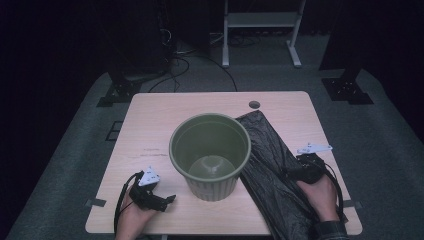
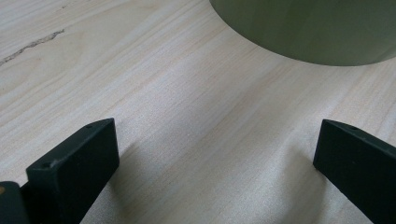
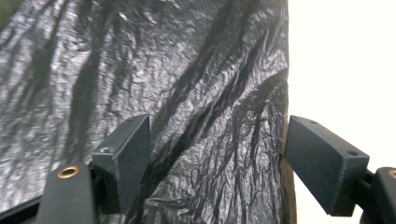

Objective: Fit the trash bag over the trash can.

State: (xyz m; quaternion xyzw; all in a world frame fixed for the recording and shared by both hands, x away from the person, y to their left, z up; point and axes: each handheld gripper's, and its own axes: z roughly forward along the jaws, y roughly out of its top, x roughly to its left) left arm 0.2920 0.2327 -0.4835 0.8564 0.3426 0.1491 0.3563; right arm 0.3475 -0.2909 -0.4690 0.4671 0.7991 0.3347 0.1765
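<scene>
A crinkled black plastic bag (image 1: 270,170) lies right of center beside a green bucket (image 1: 210,155) on the wooden table (image 1: 150,125), the right gripper (image 1: 295,172) over it with jaws apart, while the left gripper (image 1: 167,200), also spread, rests lower left.

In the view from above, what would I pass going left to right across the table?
Left gripper → green bin → black plastic bag → right gripper, which sits over the bag's right side.
</scene>
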